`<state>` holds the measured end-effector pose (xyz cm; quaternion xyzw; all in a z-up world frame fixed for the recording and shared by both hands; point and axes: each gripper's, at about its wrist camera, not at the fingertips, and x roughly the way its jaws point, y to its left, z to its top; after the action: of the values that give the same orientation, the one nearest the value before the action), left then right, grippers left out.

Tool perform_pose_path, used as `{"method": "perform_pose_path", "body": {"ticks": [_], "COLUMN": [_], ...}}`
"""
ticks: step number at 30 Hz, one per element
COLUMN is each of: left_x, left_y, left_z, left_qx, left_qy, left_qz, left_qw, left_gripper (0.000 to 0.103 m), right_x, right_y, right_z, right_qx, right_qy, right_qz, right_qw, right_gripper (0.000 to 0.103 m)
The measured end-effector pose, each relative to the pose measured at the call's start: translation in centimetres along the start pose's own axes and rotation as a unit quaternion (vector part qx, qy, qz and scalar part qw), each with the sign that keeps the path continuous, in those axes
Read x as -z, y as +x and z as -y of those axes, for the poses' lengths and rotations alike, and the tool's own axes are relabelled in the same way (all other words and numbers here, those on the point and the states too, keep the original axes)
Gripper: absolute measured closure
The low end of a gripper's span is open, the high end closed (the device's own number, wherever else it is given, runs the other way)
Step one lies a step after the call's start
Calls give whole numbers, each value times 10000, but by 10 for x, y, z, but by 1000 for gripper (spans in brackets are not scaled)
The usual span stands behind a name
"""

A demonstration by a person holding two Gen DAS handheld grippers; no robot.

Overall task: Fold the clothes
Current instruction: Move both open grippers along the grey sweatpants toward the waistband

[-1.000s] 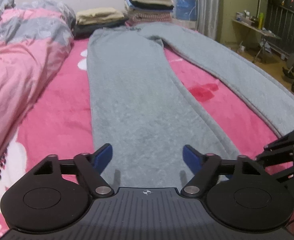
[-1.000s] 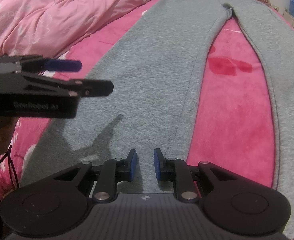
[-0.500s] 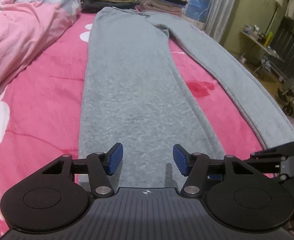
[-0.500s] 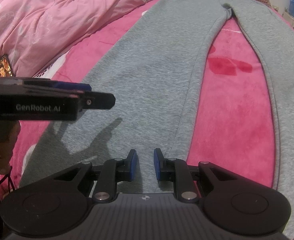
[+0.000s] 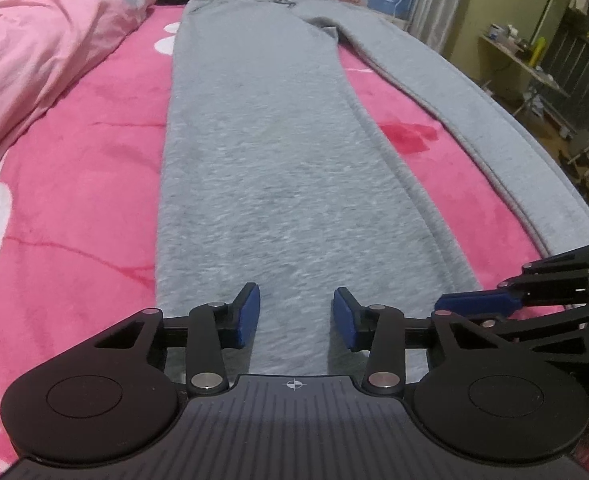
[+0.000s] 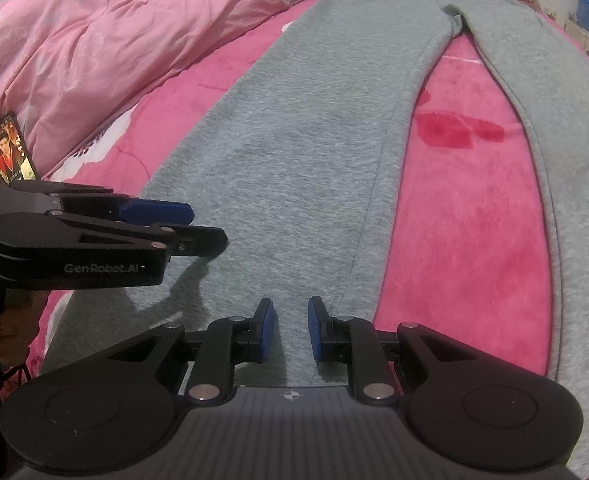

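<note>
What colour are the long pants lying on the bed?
The sweatpants are plain light grey, spread on a bright pink bedspread. The right wrist view shows them best.

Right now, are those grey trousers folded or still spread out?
Spread out. The trousers lie flat along the pink bed, both legs full length and splayed apart, with bedcover showing between them. No fold yet.
</note>
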<state>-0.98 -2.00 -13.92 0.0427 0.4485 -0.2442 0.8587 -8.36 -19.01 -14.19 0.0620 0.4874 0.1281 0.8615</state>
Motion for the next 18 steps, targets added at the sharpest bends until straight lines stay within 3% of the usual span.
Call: {"method": "perform_pose_path", "body": {"ticks": [11, 18], "left_x": [1, -1], "left_y": [-4, -8], "left_z": [-14, -23], "left_qx": [-252, -373], "left_qy": [-220, -312], "left_qz": [-40, -115], "left_qw": [9994, 9987], "left_gripper": [63, 64], "right_x": [-21, -54], "right_y": [-21, -16], "right_z": [34, 35], "right_qx": [-176, -226], "right_qy": [735, 556], "right_qz": [311, 529], "right_qw": [9967, 9968], "right_gripper": [82, 83]}}
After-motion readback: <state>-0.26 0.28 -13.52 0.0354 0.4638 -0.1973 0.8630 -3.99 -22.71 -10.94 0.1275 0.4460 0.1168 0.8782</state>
